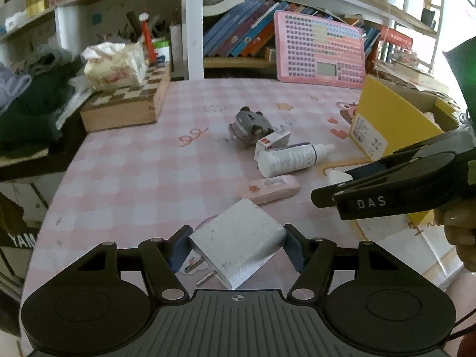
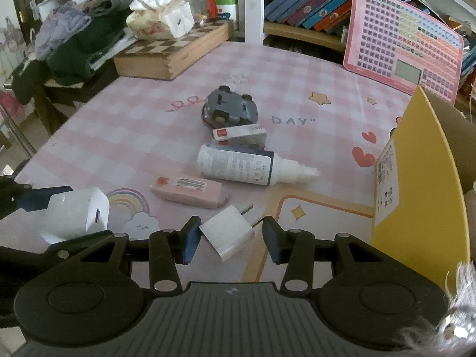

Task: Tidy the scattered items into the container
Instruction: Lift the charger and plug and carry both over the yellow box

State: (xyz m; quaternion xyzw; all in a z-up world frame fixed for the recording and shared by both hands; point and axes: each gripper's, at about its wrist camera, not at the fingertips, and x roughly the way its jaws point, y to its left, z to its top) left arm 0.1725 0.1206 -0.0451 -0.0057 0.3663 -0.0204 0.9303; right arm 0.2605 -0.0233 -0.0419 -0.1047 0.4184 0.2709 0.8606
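Left tool [image 1: 236, 247] pinches the big charger [image 1: 238, 244]; right tool [image 2: 229, 236], open, straddles the small plug [image 2: 227, 233] near the table's [image 2: 119, 136] front edge.

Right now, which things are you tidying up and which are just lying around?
For tidying:
big white charger, in the left tongs
small white plug, between the right tongs
white bottle
pink tube
toy car
small white box
yellow box, where they go

Just lying about:
chessboard box
tissue pack
pink keyboard toy
books
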